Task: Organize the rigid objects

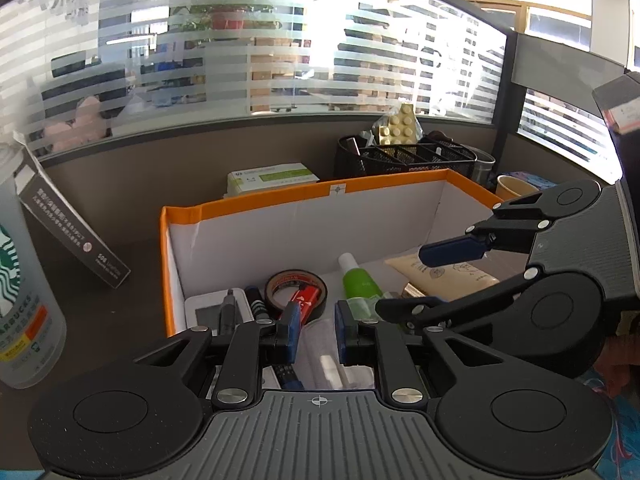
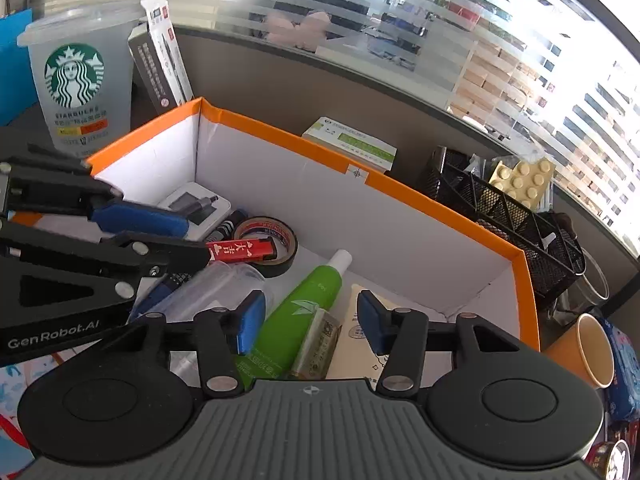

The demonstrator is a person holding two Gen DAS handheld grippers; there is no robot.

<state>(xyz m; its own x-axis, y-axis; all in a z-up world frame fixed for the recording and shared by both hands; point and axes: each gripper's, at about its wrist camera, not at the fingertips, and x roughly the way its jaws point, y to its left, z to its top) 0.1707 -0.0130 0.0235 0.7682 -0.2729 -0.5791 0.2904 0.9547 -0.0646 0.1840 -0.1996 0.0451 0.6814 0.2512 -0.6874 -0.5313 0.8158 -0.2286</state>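
Left wrist view: nearest the lens, the left gripper hangs over the near end of the box, jaws drawn narrow with a slim gap and nothing visibly pinched between them. Just below and ahead of its tips lie a clear case, a red lighter inside a tape roll, and, off to its left, a white device. To its right the right gripper reaches in above a green tube and a beige pouch.

Right wrist view: the right gripper is released, jaws apart and empty, straddling the green tube and a small olive packet directly beneath. The left gripper comes in from its left, tips beside the red lighter.

The step looks like a drop-off just finished in the box. Next, the right hand would need to lift clear of the rim and seek another loose item; a paper cup stands outside, to its right.
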